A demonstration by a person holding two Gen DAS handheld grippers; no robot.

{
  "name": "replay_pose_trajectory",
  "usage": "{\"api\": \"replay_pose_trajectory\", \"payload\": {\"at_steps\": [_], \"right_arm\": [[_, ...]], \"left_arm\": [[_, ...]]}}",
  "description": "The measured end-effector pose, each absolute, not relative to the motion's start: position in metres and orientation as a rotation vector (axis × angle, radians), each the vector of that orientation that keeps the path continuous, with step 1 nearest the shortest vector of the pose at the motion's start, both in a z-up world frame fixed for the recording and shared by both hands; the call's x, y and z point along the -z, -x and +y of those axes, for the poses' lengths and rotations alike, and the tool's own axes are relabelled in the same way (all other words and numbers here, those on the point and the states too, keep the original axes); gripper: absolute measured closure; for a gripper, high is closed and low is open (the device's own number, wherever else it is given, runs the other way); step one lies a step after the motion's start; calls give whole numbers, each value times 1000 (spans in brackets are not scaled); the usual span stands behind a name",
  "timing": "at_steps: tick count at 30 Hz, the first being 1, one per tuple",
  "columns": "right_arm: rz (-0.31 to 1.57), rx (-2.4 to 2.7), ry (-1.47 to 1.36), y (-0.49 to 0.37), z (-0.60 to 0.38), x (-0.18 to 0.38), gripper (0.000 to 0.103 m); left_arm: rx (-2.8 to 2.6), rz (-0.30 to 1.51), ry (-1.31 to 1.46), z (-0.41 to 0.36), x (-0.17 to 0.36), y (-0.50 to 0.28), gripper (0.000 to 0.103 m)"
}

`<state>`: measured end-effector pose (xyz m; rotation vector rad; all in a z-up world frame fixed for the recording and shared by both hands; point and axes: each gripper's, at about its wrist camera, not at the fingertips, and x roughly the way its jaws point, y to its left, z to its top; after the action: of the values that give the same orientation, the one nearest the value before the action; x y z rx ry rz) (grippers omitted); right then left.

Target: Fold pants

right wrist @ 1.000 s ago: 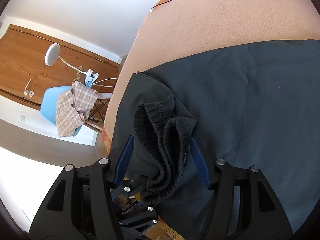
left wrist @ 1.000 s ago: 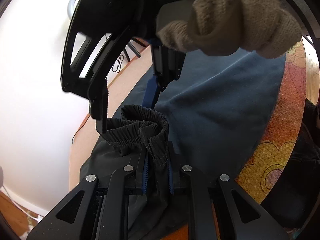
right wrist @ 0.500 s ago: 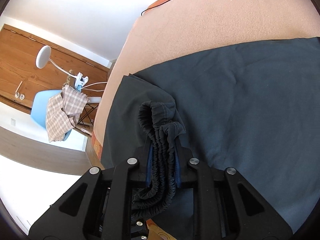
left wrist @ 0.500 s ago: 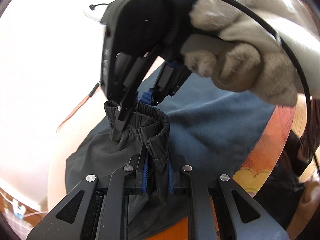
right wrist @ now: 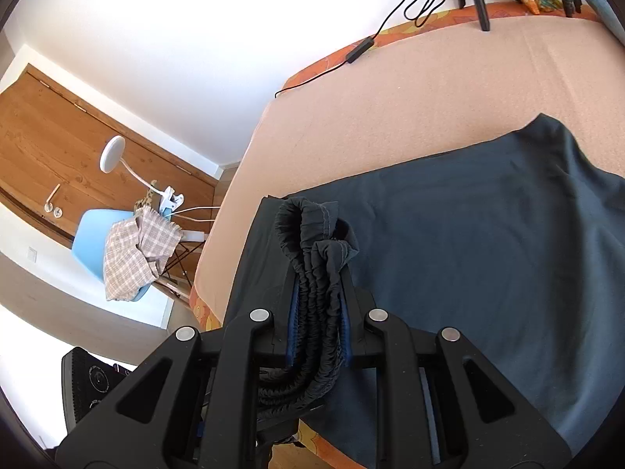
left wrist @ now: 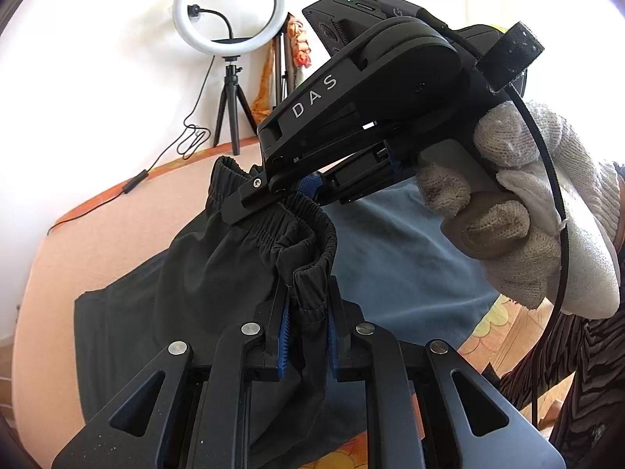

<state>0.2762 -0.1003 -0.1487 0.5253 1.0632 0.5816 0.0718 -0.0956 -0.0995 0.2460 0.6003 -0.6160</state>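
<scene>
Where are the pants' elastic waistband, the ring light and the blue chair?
elastic waistband [right wrist: 318,293], right wrist view, gathered elastic between the gripper pads.
ring light [left wrist: 228,8], left wrist view, right side of the lit ring.
blue chair [right wrist: 91,234], right wrist view, bare seat shell left of the checked cloth.

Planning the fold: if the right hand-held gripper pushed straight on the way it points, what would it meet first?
Probably the pants spread just beyond the waistband it grips, then the peach surface; depth is unclear.

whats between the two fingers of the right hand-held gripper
The bunched elastic waistband of the dark pants, pinched between the blue pads of the right hand-held gripper. The right wrist view shows it.
</scene>
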Motion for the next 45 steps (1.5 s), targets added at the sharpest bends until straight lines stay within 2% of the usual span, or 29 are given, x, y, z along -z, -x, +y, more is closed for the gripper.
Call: {"api": "replay_pose_trajectory", "payload": {"at_steps": [30, 33, 40, 45], "right_arm": [[966, -342, -596, -233, -255, 140, 85], [957, -320, -605, -229, -271, 141, 85], [969, -264, -631, -219, -320, 153, 85], [963, -242, -653, -212, -353, 157, 85]], "left_arm": [[861, 631, -244, -217, 111, -109, 88], [883, 651, -247, -230, 110, -110, 85], [953, 666, -256, -239, 105, -98, 69], [917, 656, -207, -214, 94, -101, 67]]}}
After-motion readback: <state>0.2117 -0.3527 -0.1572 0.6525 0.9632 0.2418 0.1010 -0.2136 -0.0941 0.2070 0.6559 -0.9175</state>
